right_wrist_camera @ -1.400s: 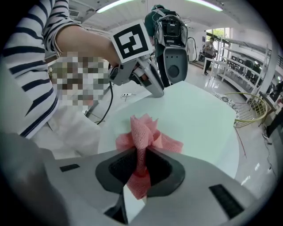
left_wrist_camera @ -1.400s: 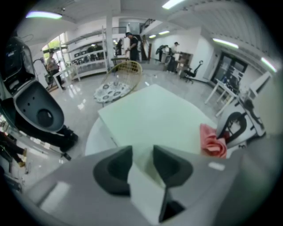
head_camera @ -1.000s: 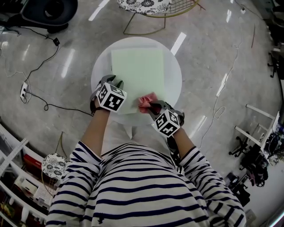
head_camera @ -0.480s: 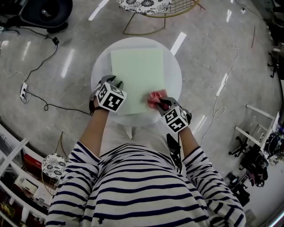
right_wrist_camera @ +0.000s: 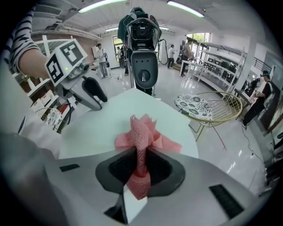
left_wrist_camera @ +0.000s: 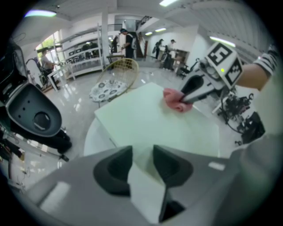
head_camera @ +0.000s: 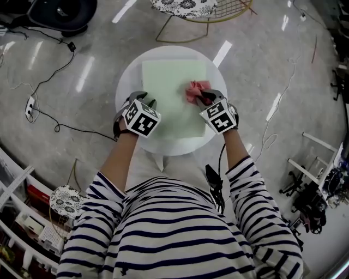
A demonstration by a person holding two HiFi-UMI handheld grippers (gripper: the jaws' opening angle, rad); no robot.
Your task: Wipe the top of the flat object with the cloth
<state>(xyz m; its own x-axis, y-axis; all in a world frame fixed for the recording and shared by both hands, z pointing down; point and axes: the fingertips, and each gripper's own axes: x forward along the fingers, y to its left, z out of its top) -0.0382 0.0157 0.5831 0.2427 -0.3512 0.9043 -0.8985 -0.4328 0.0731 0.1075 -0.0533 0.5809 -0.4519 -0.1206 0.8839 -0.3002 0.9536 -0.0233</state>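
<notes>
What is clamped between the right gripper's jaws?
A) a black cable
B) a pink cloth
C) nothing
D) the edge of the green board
B: the right gripper is shut on a strip of the pink cloth, whose bunched end lies on the flat object.

Ceiling strip lights (right_wrist_camera: pixel 101 5) glint off a glossy grey stone floor (head_camera: pixel 262 43). Beyond the right hand-held gripper (head_camera: pixel 203 97) and the round white tabletop (head_camera: pixel 126 82) stands a gold wire chair (left_wrist_camera: pixel 119 70) with a patterned cushion (left_wrist_camera: pixel 108 88). Left of the left hand-held gripper (head_camera: pixel 143 100), black cables (head_camera: pixel 53 78) trail to a power strip (head_camera: pixel 29 110). White shelving (head_camera: pixel 13 190) stands behind it, by the person's left.
</notes>
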